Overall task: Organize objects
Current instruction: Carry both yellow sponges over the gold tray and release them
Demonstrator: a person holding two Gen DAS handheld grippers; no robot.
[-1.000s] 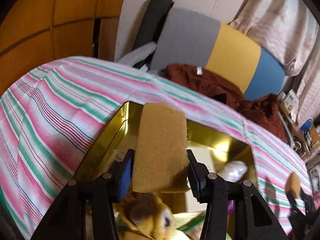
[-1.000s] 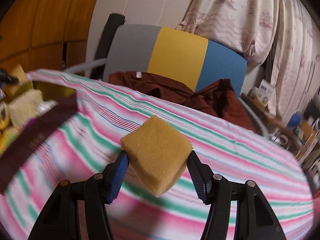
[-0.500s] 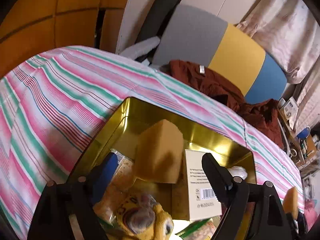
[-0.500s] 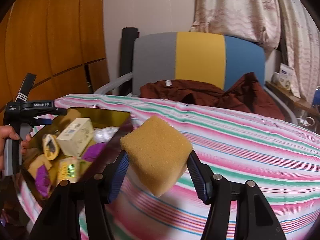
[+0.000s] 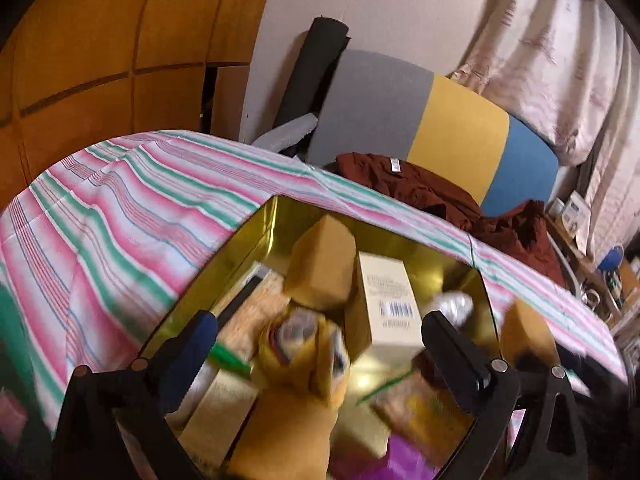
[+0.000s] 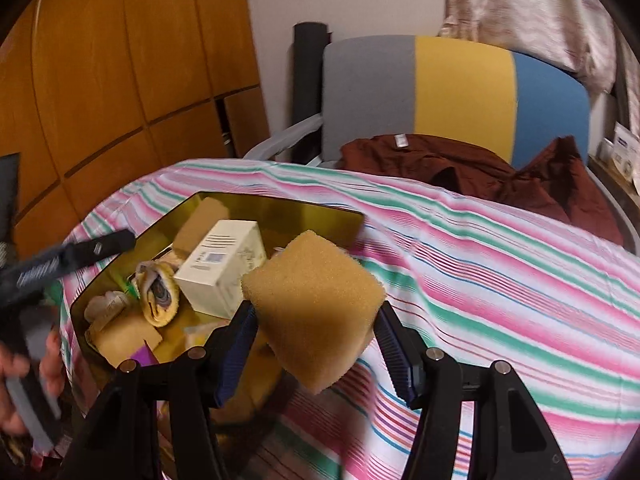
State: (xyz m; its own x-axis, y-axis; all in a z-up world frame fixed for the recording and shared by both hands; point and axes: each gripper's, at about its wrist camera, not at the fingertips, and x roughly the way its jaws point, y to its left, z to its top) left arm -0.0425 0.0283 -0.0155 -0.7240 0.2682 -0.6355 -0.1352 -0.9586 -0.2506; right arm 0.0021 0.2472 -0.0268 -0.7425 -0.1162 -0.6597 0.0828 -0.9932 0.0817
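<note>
My left gripper (image 5: 318, 326) hovers over a gold tin (image 5: 256, 240) and its jaws are opening wide, pressing on nothing. A tan sponge (image 5: 320, 264) stands free in the tin's far end beside a cream box (image 5: 384, 296) and a yellow soft toy (image 5: 304, 348). My right gripper (image 6: 314, 320) is shut on a second tan sponge (image 6: 316, 312), held at the right rim of the tin (image 6: 280, 204). That sponge also shows in the left wrist view as a sponge at the right (image 5: 524, 332). In the right wrist view a finger (image 6: 100, 248) of the left gripper reaches over the tin.
The tin lies on a pink, green and white striped cloth (image 6: 500, 272) and holds several small packs. Behind stand a grey, yellow and blue chair (image 6: 460, 88) with a dark red garment (image 6: 460, 160), a wooden cabinet (image 6: 120, 60) and a curtain (image 5: 540, 60). A hand (image 6: 24, 364) holds the left gripper.
The left gripper opened, let go of its sponge into the tin, and drew back. The right gripper swung left with its sponge to the tin's edge.
</note>
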